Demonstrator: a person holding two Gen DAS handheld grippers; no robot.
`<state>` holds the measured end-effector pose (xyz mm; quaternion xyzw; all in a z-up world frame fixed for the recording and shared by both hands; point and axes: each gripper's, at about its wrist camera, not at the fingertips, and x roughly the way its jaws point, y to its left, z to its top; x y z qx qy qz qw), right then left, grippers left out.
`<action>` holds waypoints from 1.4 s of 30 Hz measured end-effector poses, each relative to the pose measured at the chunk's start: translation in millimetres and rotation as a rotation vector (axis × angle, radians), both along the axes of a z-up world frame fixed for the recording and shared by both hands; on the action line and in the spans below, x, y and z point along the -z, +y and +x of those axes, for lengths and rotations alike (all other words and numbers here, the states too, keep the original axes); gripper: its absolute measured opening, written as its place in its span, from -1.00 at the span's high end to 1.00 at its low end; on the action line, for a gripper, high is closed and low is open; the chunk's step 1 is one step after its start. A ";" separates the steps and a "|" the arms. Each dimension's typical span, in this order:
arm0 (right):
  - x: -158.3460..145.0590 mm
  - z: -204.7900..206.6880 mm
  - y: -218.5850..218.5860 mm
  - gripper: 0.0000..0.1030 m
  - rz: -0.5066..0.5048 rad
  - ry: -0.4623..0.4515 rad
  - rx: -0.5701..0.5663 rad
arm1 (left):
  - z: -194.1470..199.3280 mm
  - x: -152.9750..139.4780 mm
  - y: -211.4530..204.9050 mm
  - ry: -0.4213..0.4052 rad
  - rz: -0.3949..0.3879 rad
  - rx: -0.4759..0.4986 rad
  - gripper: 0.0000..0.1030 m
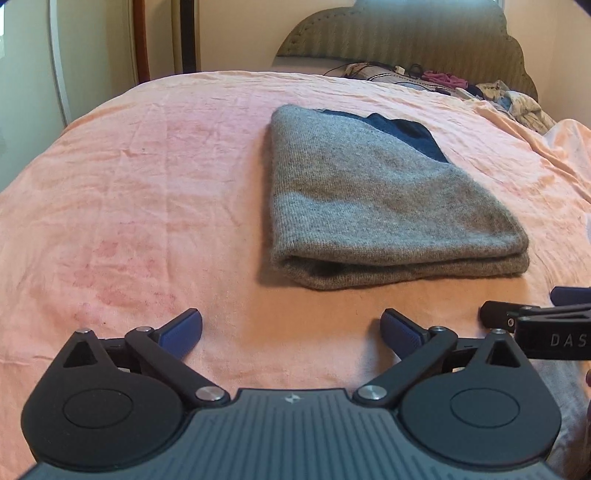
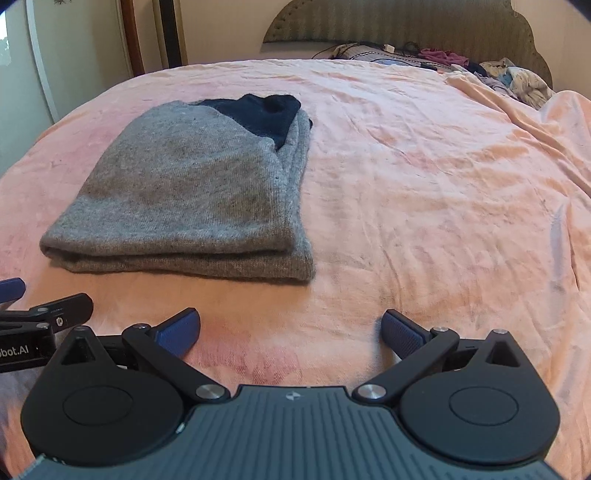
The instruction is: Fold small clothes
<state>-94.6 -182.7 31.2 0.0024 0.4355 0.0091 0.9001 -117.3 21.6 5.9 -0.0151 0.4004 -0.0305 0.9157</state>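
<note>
A grey knit garment lies folded into a thick rectangle on the pink bedspread, with a dark blue part showing at its far end. My left gripper stands open over bare bedspread, short of the fold's near edge, nothing between its blue pads. In the right wrist view the same grey garment lies to the left, and my right gripper is open over the bedspread, nearer than the garment and right of it. Each gripper's black tip shows at the other view's edge.
A pile of mixed clothes and cables lies at the head of the bed by the padded headboard. A white frame and dark posts stand at the far left. Wrinkled bedspread spreads on both sides of the garment.
</note>
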 end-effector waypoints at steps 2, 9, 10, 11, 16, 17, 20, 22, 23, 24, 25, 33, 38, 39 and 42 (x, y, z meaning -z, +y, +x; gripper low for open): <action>0.9 -1.2 0.4 -1.00 -0.004 -0.011 0.012 | 2.2 -0.1 -3.0 0.014 0.018 0.000 -1.00; -2.2 -1.7 -1.3 -1.00 0.000 0.006 0.013 | -0.5 -3.2 -2.8 0.018 0.018 -0.013 -1.00; -3.4 -2.2 -1.1 -1.00 0.001 0.011 0.013 | -3.7 -5.5 -1.1 0.020 0.004 -0.017 -1.00; -4.6 -3.2 0.0 -1.00 -0.004 0.018 0.010 | -6.4 -9.1 -0.3 0.015 -0.007 -0.015 -1.00; -10.0 -7.7 4.7 -1.00 -0.012 0.025 -0.013 | -14.5 -28.4 -3.3 -0.011 0.003 0.013 -1.00; -10.3 -7.6 6.0 -1.00 -0.017 0.025 -0.014 | -12.6 -30.9 -5.5 -0.002 0.016 0.020 -1.00; -11.0 -6.4 9.2 -1.00 -0.024 0.023 -0.023 | -6.9 -31.2 -10.7 0.018 0.069 0.011 -1.00; -11.3 -5.5 9.6 -1.00 -0.025 0.023 -0.021 | -1.7 -28.1 -6.3 0.058 0.043 0.003 -1.00; -11.4 -5.3 9.7 -1.00 -0.028 0.022 -0.020 | -0.6 -26.7 -3.5 0.074 0.023 -0.006 -1.00; -11.6 -5.2 9.5 -1.00 -0.031 0.021 -0.020 | -0.6 -26.1 -1.9 0.077 0.016 -0.010 -1.00; -11.7 -5.0 8.8 -1.00 -0.032 0.020 -0.018 | -1.2 -26.5 -1.6 0.073 0.018 -0.012 -1.00; -16.4 -5.1 10.1 -1.00 -0.021 0.012 -0.024 | -4.2 -32.4 -5.4 0.060 0.024 0.006 -1.00; -16.9 -4.9 10.7 -1.00 -0.015 0.016 -0.025 | -2.7 -33.0 -2.8 0.063 0.015 -0.004 -1.00; -17.2 -4.7 10.5 -1.00 -0.013 0.016 -0.024 | -2.6 -33.2 -2.8 0.062 0.013 -0.004 -1.00; -18.0 -3.7 10.7 -1.00 -0.009 0.017 -0.026 | -1.8 -33.4 -3.2 0.064 0.013 0.000 -1.00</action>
